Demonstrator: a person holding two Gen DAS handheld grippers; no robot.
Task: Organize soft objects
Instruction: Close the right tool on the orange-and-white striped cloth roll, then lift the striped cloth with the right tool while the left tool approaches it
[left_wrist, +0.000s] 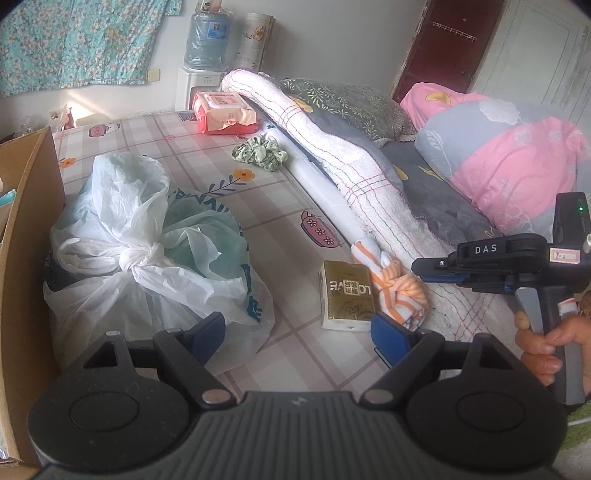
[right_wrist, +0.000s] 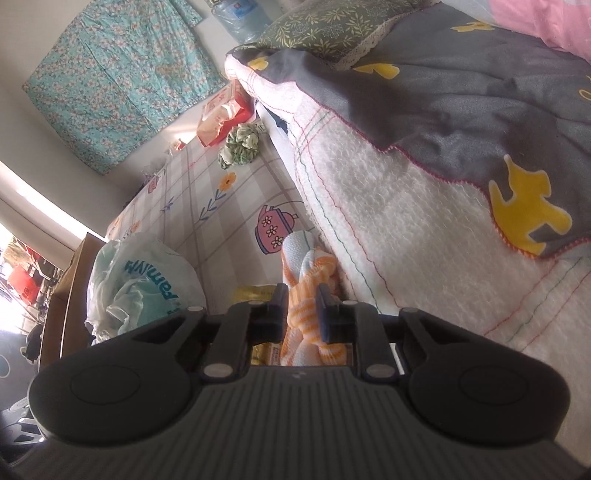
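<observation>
We take the striped cloth (left_wrist: 397, 291) as our landmark: a knotted orange-and-white bundle lying on the checked sheet (left_wrist: 207, 173), touching the foot of the white blanket (left_wrist: 354, 173) that is rolled along the bed.

Our right gripper (right_wrist: 302, 308) is at the cloth now, one finger on each side of the knot. The gap is narrow and the pads look close to the fabric, but we cannot tell from these views whether they already pinch it or only bracket it. Our left gripper (left_wrist: 299, 326) hangs spread wide and empty on the near side of the cloth, over the sheet.

The step in hand, as we judge it, is taking up the cloth. To do it well we should:

- Close on the knot itself, the thickest part, so the grip does not slide off a loose fold.
- Keep the far finger clear of the blanket, which presses against the cloth; catching its edge would drag it along.
- Lift straight up first, then away from the blanket.
- Mind the gold pack (left_wrist: 347, 295) just beside the cloth on the side away from the blanket; a sideways sweep could knock it.

Farther from the cloth along the sheet lie a green scrunchie (left_wrist: 260, 152) and a red wipes pack (left_wrist: 225, 112). The tied bags (left_wrist: 147, 236) sit well apart from it, next to the box (left_wrist: 26, 221).
</observation>
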